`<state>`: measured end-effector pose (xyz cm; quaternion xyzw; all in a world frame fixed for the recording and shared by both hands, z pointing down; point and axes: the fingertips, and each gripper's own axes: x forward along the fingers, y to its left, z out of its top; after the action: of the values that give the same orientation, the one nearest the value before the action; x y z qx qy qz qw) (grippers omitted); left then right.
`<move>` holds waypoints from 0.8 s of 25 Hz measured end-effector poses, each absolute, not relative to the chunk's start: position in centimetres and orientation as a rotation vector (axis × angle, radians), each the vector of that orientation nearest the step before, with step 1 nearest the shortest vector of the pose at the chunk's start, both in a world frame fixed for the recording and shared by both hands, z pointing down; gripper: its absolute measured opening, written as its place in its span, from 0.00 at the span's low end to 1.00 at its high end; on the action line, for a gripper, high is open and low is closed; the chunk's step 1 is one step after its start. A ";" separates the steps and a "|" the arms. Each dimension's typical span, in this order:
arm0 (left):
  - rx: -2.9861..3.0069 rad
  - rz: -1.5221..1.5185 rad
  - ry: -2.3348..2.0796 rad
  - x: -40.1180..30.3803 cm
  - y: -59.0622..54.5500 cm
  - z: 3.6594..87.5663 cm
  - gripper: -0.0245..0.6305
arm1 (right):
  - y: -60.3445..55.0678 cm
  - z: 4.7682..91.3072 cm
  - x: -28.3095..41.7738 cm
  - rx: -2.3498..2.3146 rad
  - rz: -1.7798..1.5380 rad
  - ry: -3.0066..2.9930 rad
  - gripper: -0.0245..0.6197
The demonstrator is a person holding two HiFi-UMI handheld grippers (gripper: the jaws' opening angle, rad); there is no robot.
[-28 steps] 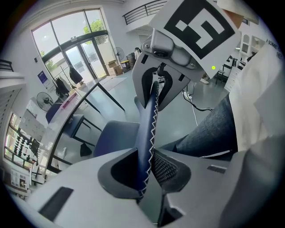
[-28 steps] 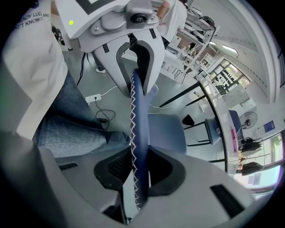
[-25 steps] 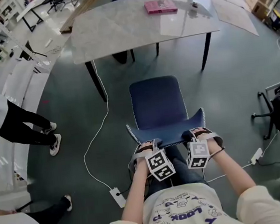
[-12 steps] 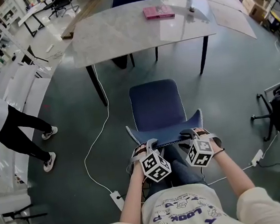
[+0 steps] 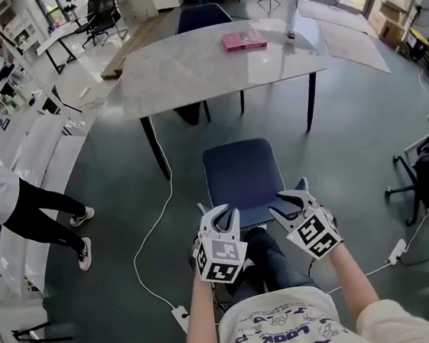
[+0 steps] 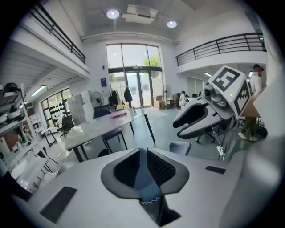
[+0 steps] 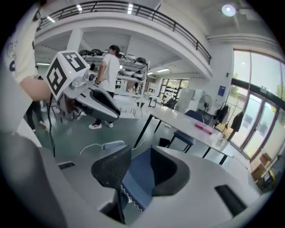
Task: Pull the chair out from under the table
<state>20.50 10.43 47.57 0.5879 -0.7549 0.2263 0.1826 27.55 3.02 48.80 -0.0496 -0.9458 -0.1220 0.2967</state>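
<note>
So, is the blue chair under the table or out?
Out: the chair stands on open floor, its whole seat clear of the table.

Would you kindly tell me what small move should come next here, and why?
Probably just draw both grippers back: the chair already stands clear of the table, and the left gripper and right gripper, jaws closing, grip nothing.

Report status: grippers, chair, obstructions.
Left gripper, right gripper above the backrest, jaws closing, nothing pinched; blue fabric shows through the gaps. Chair out from under the table. White power strip on floor, clear of it.
</note>
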 end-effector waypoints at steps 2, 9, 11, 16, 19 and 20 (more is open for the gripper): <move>1.657 0.528 -2.189 19.7 10.5 45.1 0.12 | 2.6 46.0 26.7 -0.052 -0.308 -2.599 0.25; 1.561 0.191 -2.500 16.6 11.4 36.0 0.08 | 0.4 36.8 25.1 0.241 -0.253 -2.880 0.10; 1.497 0.116 -2.592 15.5 12.0 33.9 0.07 | -0.3 34.8 24.9 0.319 -0.231 -2.938 0.07; 1.405 0.042 -2.735 14.8 12.4 30.2 0.07 | -2.5 31.1 25.9 0.466 -0.196 -3.039 0.05; 1.374 0.020 -2.770 14.8 12.4 28.9 0.07 | -3.7 29.6 26.4 0.518 -0.170 -3.070 0.05; 1.361 0.015 -2.776 14.8 12.3 28.7 0.07 | -4.0 29.1 26.5 0.529 -0.156 -3.078 0.05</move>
<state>14.84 12.32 28.72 0.4400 -0.8976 0.0049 0.0252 26.50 -3.98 29.13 0.1690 -0.9843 -0.0500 0.0073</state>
